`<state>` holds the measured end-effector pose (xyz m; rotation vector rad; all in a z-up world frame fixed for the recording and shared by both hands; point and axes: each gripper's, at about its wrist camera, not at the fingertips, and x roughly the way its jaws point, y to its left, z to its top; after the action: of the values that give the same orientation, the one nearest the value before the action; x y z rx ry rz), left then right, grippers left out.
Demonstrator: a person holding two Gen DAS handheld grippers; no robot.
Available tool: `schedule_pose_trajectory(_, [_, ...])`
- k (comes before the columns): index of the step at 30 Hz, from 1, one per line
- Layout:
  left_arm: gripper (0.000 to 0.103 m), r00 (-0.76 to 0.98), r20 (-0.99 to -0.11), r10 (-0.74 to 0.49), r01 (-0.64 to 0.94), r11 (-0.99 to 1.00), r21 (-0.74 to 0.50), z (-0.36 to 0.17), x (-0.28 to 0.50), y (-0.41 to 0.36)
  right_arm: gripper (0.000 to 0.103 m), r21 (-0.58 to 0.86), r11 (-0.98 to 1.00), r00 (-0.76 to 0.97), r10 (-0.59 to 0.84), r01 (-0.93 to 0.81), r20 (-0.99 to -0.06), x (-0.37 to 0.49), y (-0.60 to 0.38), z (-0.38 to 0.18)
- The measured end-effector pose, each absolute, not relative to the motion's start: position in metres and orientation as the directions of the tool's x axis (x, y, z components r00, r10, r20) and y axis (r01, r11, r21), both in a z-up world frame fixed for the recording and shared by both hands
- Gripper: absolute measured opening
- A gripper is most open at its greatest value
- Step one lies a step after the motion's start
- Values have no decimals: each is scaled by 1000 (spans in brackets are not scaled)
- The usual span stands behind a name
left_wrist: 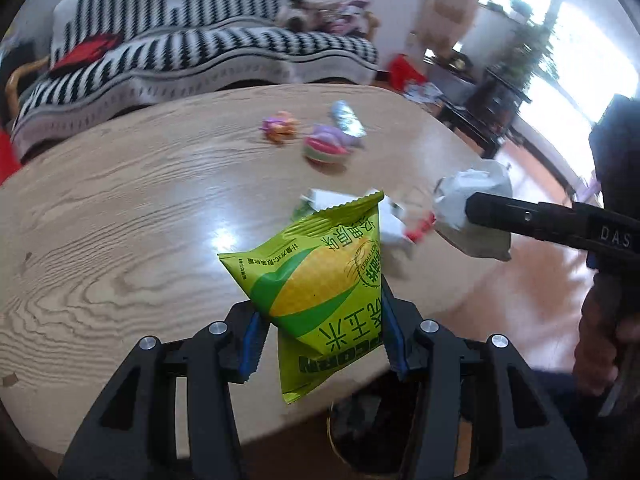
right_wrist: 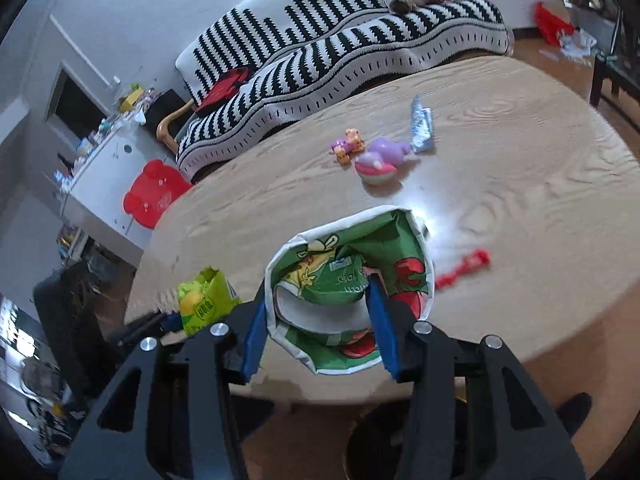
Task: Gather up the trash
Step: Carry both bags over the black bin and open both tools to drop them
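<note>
Both hands loaded: left gripper [left_wrist: 320, 332] clamps the snack bag [left_wrist: 316, 280] between its pads, right gripper [right_wrist: 320, 328] pinches the crushed carton [right_wrist: 348, 288] w/ one finger inside the rim, so keep both squeezed over the table [right_wrist: 520, 160] to the bin.

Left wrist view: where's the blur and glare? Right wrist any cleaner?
Left wrist: snack bag in the left gripper is sharp, the carton and toys behind smear with motion, window blown out, glare patch on the table. Right wrist: sharper, glare just past the carton, red piece blurred.
</note>
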<state>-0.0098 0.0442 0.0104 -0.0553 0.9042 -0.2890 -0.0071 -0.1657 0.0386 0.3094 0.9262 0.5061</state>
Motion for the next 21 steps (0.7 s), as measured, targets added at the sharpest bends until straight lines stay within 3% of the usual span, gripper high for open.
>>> schedule_pose_trajectory(12, [49, 353, -879, -321, 472, 872, -129, -72, -96, -31, 47, 389, 892, 387, 452, -231, -804, -118, -204, -42])
schedule_pose_trajectory(16, [49, 240, -923, -302, 479, 863, -158, -106, -99, -44, 47, 380, 911, 256, 411, -161, -875, -127, -202, -91])
schedule_pose_trajectory(21, [49, 113, -941, -320, 413, 876, -248, -134, -86, -46, 47, 374, 916, 215, 399, -149, -891, -123, -197, -104])
